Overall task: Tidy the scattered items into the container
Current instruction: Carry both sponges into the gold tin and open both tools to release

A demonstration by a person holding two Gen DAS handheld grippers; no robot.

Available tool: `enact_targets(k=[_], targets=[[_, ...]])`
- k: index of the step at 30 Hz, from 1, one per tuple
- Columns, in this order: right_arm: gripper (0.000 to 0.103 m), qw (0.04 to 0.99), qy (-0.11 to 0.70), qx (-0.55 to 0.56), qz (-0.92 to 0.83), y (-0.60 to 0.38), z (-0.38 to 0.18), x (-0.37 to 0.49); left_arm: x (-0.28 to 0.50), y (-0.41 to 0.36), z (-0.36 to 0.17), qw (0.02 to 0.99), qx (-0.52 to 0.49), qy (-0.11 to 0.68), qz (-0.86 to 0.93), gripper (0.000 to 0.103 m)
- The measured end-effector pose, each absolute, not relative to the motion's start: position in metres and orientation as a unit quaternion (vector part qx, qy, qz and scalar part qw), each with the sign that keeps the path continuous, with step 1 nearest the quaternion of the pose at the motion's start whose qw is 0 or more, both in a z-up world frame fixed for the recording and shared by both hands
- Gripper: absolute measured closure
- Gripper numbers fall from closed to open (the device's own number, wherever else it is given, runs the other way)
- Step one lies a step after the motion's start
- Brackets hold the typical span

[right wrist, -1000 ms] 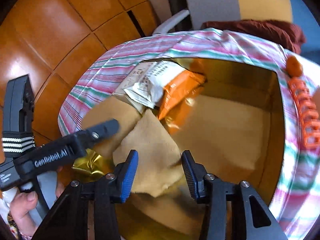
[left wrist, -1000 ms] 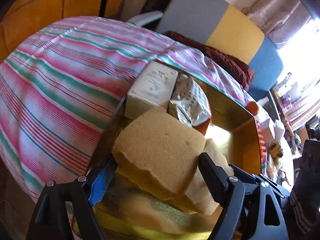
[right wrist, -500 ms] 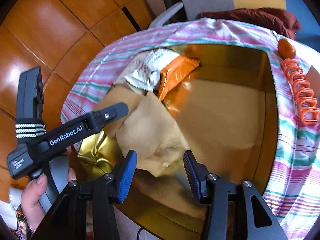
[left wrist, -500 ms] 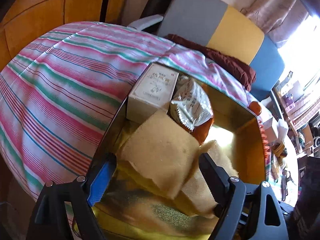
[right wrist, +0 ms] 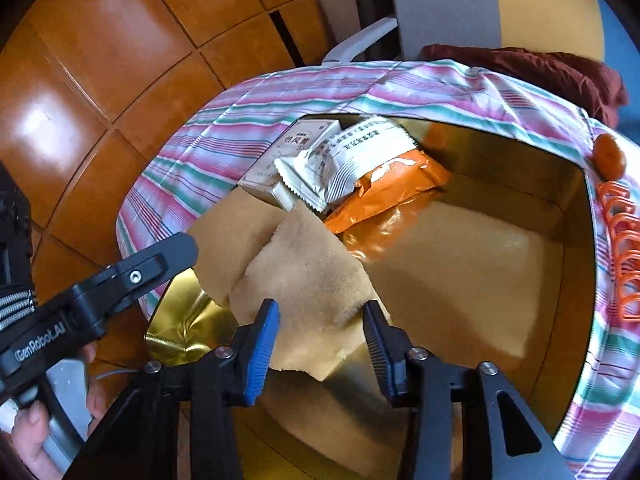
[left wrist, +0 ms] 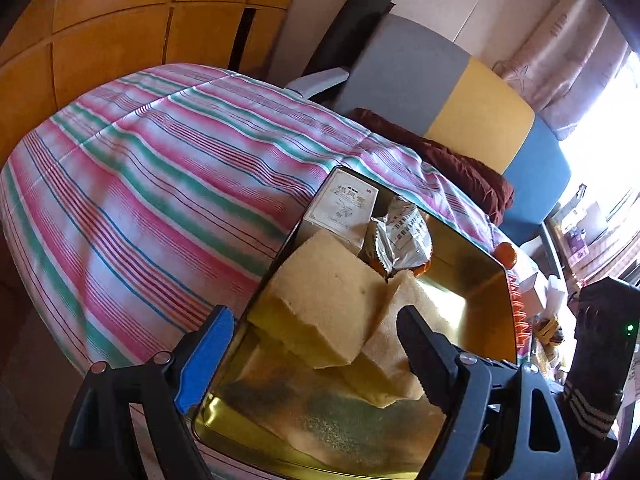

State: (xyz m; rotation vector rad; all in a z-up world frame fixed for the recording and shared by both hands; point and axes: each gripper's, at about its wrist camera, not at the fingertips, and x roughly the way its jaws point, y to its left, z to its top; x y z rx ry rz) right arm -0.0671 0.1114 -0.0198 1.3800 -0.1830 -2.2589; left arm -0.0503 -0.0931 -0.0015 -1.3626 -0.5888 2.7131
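Observation:
A gold metal tin (left wrist: 472,288) (right wrist: 568,240) lies on the striped tablecloth. In it are two yellow sponges (left wrist: 324,304) (right wrist: 312,280), a white box (left wrist: 344,208) (right wrist: 288,148), a white snack packet (left wrist: 404,236) (right wrist: 352,160) and an orange packet (right wrist: 392,192). My left gripper (left wrist: 312,344) is open and empty, its fingers wide on either side of the sponges, just above the tin's near corner. My right gripper (right wrist: 324,344) is open over the near sponge. The left gripper also shows in the right wrist view (right wrist: 120,280).
A small orange fruit (right wrist: 608,156) (left wrist: 506,254) and an orange plastic clip rack (right wrist: 620,248) lie on the cloth beside the tin's far side. A dark red cloth (left wrist: 460,168) and a grey, yellow and blue chair back (left wrist: 460,92) are behind the table. The floor is orange tile.
The left gripper let go of the sponge, which dropped into the tin, and drew back. The right gripper also rose and pulled back a little.

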Motion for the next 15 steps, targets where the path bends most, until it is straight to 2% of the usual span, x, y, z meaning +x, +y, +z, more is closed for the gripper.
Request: enact_targets(k=[6, 9, 12, 15], targets=[[0.055, 0.234, -0.126, 0.485, -0.833, 0.131, -0.013, -0.056, -0.048, -0.084, 0.000, 0.026, -0.437, -0.184, 0.880, 0.018], [0.055, 0.203, -0.113, 0.501, -0.834, 0.133, -0.015, -0.058, -0.047, -0.079, -0.001, 0.026, -0.440, -0.177, 0.880, 0.018], [0.061, 0.205, -0.128, 0.513, -0.824, 0.133, -0.023, -0.064, -0.045, -0.076, -0.002, 0.027, -0.442, -0.176, 0.879, 0.018], [0.061, 0.226, -0.140, 0.506, -0.820, 0.126, -0.023, -0.071, -0.043, -0.072, -0.002, 0.031, -0.444, -0.172, 0.879, 0.018]])
